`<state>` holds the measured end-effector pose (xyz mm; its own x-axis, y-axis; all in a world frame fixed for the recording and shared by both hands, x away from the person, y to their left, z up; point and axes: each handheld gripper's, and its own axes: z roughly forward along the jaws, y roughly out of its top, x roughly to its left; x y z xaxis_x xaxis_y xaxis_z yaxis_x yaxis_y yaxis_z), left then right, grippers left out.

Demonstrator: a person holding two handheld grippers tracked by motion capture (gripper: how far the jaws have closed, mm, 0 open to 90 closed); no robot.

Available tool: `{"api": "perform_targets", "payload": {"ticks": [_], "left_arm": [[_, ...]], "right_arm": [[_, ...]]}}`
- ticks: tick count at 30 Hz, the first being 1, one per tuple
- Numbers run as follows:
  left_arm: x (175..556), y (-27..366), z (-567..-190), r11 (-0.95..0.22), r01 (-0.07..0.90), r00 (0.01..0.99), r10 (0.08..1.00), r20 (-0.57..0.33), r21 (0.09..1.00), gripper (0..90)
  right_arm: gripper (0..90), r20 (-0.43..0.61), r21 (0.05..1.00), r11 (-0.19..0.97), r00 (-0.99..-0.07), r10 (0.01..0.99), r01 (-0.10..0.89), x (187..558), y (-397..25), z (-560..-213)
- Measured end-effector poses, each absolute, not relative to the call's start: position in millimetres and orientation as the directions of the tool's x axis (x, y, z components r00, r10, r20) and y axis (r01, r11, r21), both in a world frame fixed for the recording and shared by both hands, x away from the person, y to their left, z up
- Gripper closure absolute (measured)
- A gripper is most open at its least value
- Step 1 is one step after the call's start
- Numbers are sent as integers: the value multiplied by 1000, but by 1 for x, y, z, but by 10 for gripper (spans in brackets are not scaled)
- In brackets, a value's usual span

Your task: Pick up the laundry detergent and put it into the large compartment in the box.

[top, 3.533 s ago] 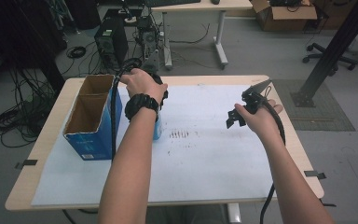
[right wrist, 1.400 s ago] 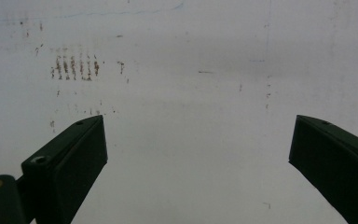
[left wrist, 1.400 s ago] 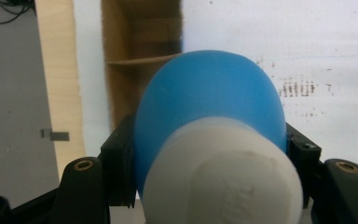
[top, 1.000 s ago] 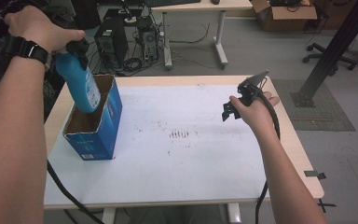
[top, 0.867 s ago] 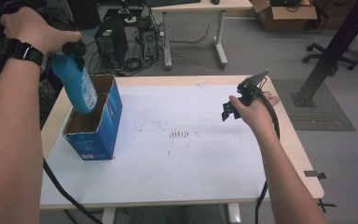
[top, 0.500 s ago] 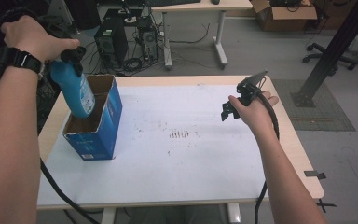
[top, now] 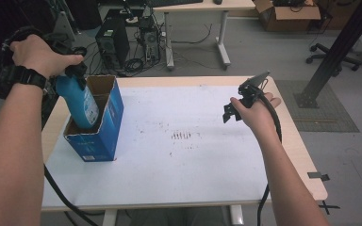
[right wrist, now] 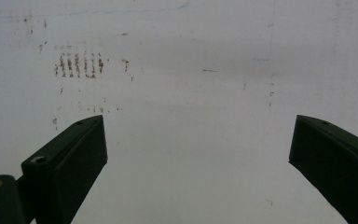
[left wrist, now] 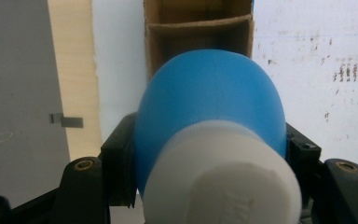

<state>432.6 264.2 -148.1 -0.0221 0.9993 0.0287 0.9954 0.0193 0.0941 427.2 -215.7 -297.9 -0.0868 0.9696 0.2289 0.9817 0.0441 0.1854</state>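
Note:
A blue bottle point(top: 79, 104) with a white cap point(left wrist: 223, 179) hangs tilted, its lower end inside the near compartment of an open blue cardboard box point(top: 104, 131) at the table's left. My left gripper point(top: 71, 71) is shut on the bottle's neck, its jaws pressed against both sides of the blue body point(left wrist: 209, 107). The box's cardboard divider point(left wrist: 199, 24) shows just beyond the bottle. My right gripper point(top: 232, 112) hovers over the table's right side, open, with nothing between its fingers point(right wrist: 67, 161).
The white tabletop point(top: 188, 155) has a patch of small brown marks point(top: 183, 135) near its middle. Beyond the table stand a computer tower point(top: 111, 40), cables and another desk point(top: 202, 9). A black post point(top: 332, 56) rises at the right.
The left gripper lifted the blue bottle off the table beside the box, carried it up and left, and has now lowered its base into the box. The right gripper has barely moved.

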Motion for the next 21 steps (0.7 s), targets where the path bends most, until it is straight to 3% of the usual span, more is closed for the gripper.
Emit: {"api": "perform_targets", "payload": {"ticks": [21], "left_arm": [[438, 266, -202, 2, 1000, -2, 1000, 9, 28, 373]], "right_arm": [[42, 226, 183, 48, -89, 970, 982, 426, -215, -301]]}}
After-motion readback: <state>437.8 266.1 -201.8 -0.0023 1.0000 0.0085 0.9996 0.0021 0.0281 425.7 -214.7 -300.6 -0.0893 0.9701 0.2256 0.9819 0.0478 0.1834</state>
